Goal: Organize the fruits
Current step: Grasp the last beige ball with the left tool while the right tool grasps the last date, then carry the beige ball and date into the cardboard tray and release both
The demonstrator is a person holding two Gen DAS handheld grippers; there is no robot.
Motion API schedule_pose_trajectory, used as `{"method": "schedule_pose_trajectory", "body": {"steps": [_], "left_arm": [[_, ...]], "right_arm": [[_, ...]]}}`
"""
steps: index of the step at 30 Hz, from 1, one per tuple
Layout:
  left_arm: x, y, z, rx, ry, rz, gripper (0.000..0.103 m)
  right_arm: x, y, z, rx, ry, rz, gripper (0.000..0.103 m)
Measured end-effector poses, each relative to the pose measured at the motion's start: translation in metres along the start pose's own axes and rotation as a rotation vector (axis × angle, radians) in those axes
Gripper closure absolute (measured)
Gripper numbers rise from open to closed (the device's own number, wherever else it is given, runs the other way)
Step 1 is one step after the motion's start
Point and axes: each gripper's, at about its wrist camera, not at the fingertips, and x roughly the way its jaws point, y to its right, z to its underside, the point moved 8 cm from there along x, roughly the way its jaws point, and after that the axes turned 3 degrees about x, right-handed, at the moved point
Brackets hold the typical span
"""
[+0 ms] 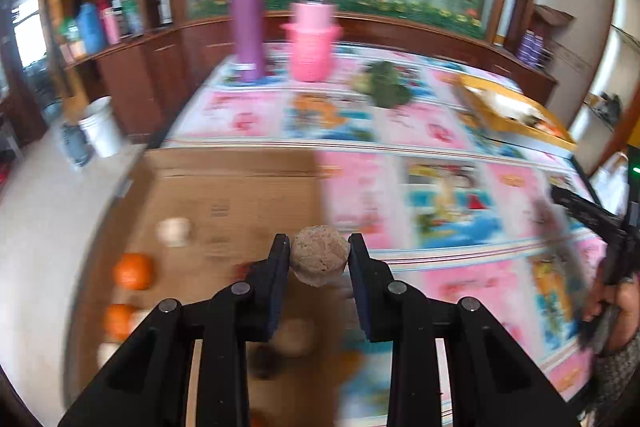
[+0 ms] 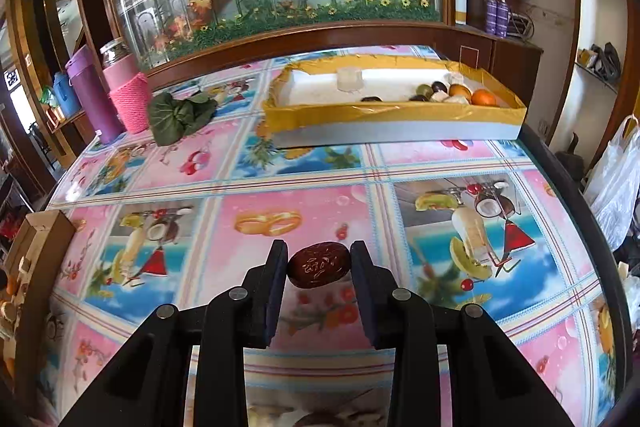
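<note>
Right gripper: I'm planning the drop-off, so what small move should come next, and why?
Probably carry it forward and right toward the yellow tray. The right gripper is shut on a red date above the table, and the tray already holds fruit, with bare room at its left.

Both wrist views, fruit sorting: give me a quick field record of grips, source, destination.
left gripper: shut on a round rough brownish fruit
right gripper: shut on a wrinkled dark red date
source: brown cardboard box with two oranges and pale items
destination: yellow-rimmed white tray, fruit at its right end
table: colourful pictured tablecloth
bystanders: purple tumbler, pink knit-sleeved jar, green leafy bunch
</note>
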Motion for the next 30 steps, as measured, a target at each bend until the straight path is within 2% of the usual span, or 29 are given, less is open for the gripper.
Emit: {"method": "schedule_pose_trajectory", "body": {"steps": [4,7,14,20,24,30], "left_arm": [[-0.007,-0.076,0.02,-0.122,-0.012,-0.06,0.074],[-0.004,-0.104,0.034,-0.193,-0.027,-0.044,0.074],[0.014,-0.128,0.016,-0.217,-0.061,-0.033,0.074],[0.051,-0.145,-0.014,-0.233,-0.11,-0.017,0.074],[0.078,-0.145,-0.022,-0.23,-0.165,0.007,0.074],[0.106,-0.138,-0.021,-0.235,-0.221,0.049,0.074]], "right_arm": [[-0.021,-0.05,0.005,-0.047,-0.005,-0.08,0.069],[-0.033,-0.103,0.011,-0.134,-0.01,-0.136,0.068],[-0.034,-0.232,0.029,-0.278,-0.074,-0.292,0.068],[-0.015,-0.326,0.048,-0.389,-0.133,-0.363,0.068],[0.01,-0.36,0.06,-0.416,-0.193,-0.378,0.068],[0.035,-0.373,0.071,-0.424,-0.248,-0.372,0.068]]}}
